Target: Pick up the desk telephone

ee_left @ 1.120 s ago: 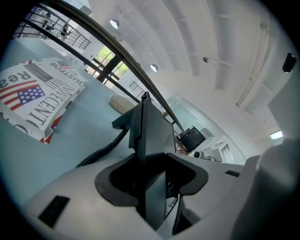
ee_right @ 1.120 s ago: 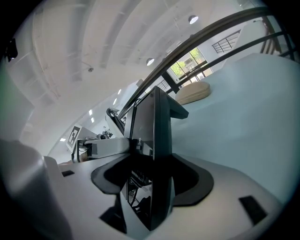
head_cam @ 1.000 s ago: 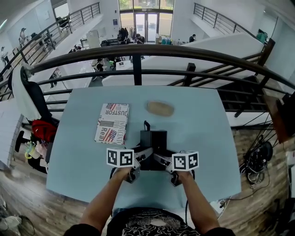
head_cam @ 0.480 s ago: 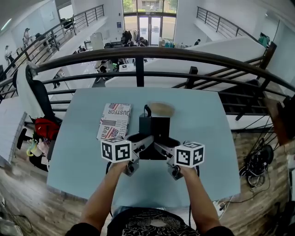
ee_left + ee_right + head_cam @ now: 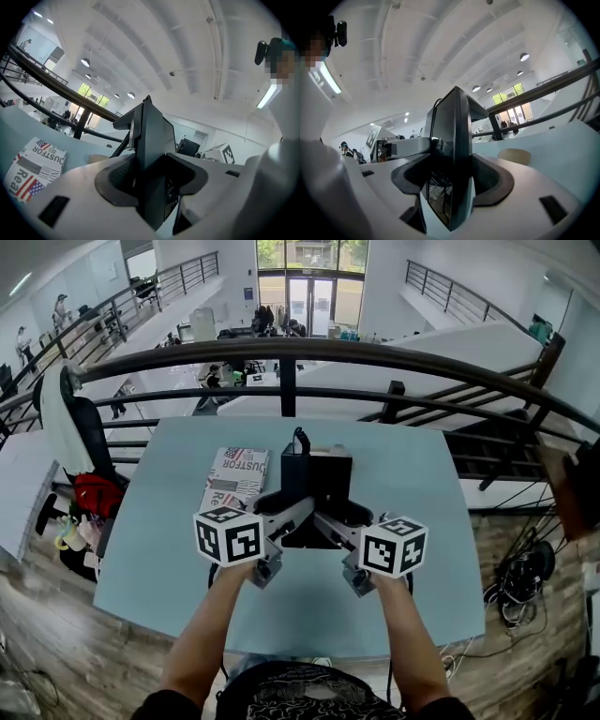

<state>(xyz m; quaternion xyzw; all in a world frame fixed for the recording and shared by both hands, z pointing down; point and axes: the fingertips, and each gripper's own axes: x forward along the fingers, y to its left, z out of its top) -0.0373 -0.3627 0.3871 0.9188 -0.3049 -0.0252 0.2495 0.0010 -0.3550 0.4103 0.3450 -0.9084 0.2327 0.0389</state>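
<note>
Nearest, two bare forearms reach out over the pale blue surface (image 5: 169,549). The left claw (image 5: 281,512) and right claw (image 5: 342,519) are each clamped on a side edge of the black desk telephone (image 5: 319,479), which hangs between them clear of the surface, its coiled cord at the back. Just left of it lies a flag-printed booklet (image 5: 236,474). A tan oval pad (image 5: 514,156) lies beyond, and a dark railing (image 5: 422,357) runs behind.

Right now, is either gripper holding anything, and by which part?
Yes: both hold the black desk telephone, the left gripper clamped on its left side edge, the right gripper on its right side edge.
</note>
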